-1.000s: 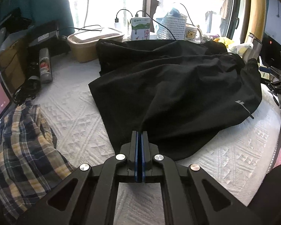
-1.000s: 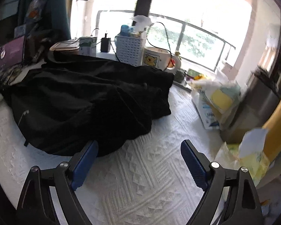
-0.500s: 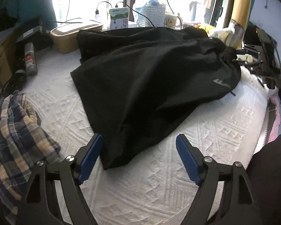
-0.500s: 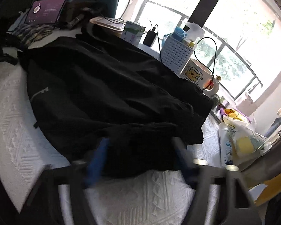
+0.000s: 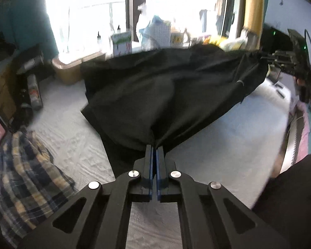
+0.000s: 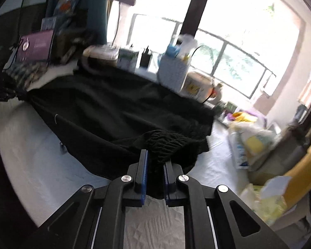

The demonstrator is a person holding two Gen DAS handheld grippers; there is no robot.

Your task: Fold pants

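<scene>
White textured bedspread (image 5: 217, 145) under everything, cluttered windowsill behind. Black pants (image 5: 165, 91) spread across it, now lifted off the cover along the near edge and stretched taut between two pinches, where half a second ago lying slack with both grippers gaping. Left gripper (image 5: 154, 148) clamped tight on the hem end; right gripper (image 6: 155, 157) closed narrow around the bunched waistband (image 6: 165, 143). Both ends secured, so likely ready to carry over for a fold.
</scene>
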